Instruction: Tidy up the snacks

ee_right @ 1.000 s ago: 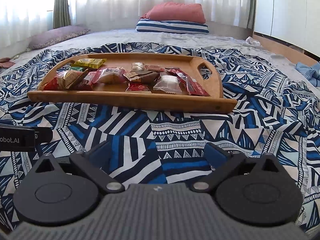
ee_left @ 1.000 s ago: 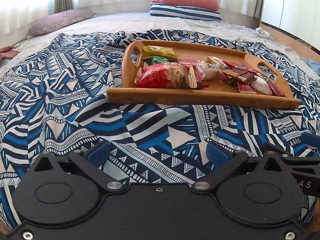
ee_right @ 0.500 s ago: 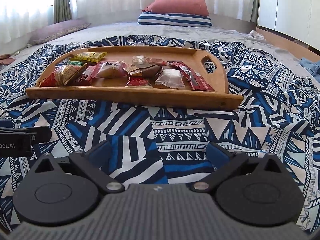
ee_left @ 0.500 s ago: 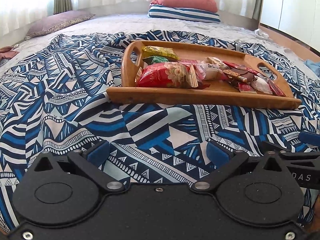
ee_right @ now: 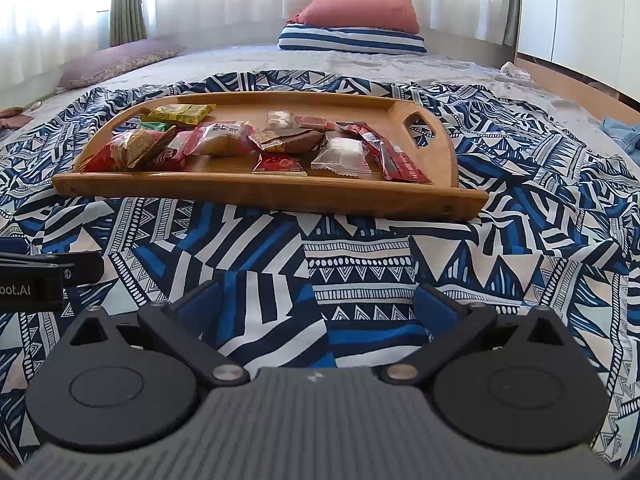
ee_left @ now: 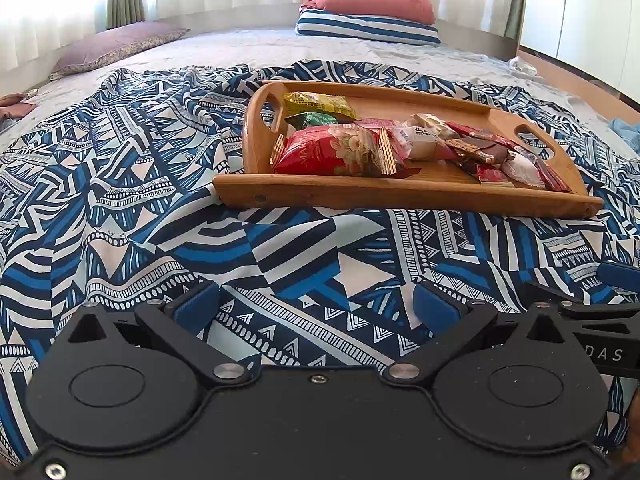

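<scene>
A wooden tray (ee_left: pixel 400 194) with handle cut-outs lies on a blue patterned blanket (ee_left: pixel 120 184) and holds several snack packets. A big red bag (ee_left: pixel 332 152) sits at its left front, a yellow packet (ee_left: pixel 318 104) and a green one (ee_left: pixel 312 120) behind it. In the right wrist view the tray (ee_right: pixel 280 196) shows a clear white packet (ee_right: pixel 340 156) and a long red stick pack (ee_right: pixel 396 160). My left gripper (ee_left: pixel 316 306) is open and empty, short of the tray. My right gripper (ee_right: pixel 316 306) is open and empty too.
The blanket covers a bed. A pink pillow on a striped one (ee_right: pixel 352 28) lies at the far end, a mauve pillow (ee_right: pixel 120 62) at the far left. White cupboards (ee_right: pixel 580 12) stand on the right. The left gripper's side (ee_right: pixel 32 276) shows at the right view's left edge.
The right gripper has moved closer to the tray, which looks larger and lower now. The left view shifted slightly forward. Both grippers stayed open.
</scene>
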{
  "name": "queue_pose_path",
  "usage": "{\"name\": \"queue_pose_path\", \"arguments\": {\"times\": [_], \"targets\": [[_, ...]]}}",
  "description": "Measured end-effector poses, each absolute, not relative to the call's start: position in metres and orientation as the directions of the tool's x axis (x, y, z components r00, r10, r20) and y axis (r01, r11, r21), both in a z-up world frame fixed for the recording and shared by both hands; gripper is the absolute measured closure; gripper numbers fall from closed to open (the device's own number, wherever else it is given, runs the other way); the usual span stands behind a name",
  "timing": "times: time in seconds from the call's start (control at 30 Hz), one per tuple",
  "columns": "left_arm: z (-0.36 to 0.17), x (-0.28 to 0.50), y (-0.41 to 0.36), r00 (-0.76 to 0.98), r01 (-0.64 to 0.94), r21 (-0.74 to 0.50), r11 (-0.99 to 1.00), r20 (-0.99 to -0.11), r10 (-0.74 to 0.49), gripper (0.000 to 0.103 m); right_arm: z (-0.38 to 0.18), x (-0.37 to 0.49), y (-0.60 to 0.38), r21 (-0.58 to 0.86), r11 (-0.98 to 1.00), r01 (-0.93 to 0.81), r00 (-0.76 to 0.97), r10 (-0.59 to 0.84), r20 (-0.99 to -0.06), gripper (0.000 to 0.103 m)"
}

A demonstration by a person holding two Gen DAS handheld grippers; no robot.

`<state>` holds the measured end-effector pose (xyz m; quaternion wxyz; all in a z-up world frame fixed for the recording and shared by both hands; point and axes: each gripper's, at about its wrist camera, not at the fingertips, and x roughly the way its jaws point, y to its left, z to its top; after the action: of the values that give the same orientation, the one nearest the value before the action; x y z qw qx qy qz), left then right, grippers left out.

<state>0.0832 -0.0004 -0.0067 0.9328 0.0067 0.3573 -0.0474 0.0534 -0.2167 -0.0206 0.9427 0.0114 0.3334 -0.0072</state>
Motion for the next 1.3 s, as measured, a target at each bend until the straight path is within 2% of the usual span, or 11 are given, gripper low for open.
{"name": "queue_pose_path", "arguments": {"times": [1.3], "targets": [[-0.0090, 0.0830, -0.0016, 0.743, 0.095, -0.007, 0.995, -0.665, -0.076, 0.000, -0.0213, 0.0529, -0.2167, 0.016, 1.000, 0.021, 0.778, -0.006, -0.628, 0.000]]}}
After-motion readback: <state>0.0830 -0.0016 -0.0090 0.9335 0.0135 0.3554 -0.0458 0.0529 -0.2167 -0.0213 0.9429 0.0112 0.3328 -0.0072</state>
